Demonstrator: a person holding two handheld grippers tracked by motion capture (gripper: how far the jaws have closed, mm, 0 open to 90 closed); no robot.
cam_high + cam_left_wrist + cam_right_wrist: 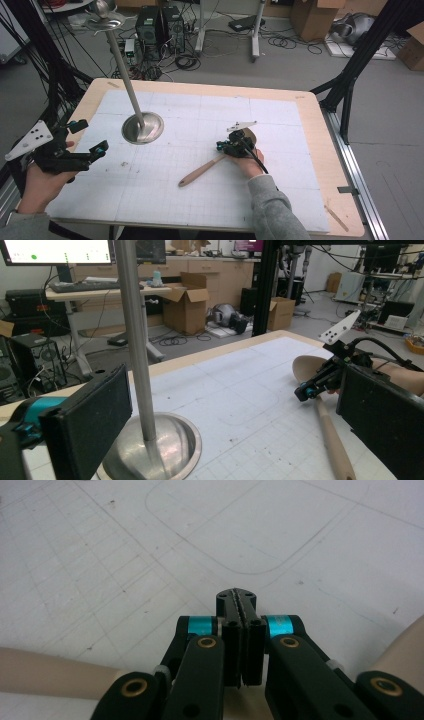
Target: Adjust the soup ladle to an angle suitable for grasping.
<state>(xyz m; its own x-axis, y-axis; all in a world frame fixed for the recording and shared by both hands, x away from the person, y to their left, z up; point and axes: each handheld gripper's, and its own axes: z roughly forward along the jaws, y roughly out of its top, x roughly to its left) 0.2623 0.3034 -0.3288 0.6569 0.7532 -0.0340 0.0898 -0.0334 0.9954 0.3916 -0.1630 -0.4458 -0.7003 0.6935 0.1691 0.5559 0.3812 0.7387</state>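
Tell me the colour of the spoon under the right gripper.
Light wood spoon; high view shows it best.

The person's left hand (42, 181) comes in from the lower left of the high view, its forearm in a grey sleeve, and holds the left gripper (92, 150) level, pointing to the right across the bench (310, 150). Its two black jaws stand wide apart, with nothing between the pads (87, 422). The right hand (251, 162) reaches forward from the bottom, also grey-sleeved, and holds the right gripper (223, 146) low over the bench, tilted down and to the left. In the right gripper view its jaws are pressed flat together, pad against pad, with nothing caught between them.
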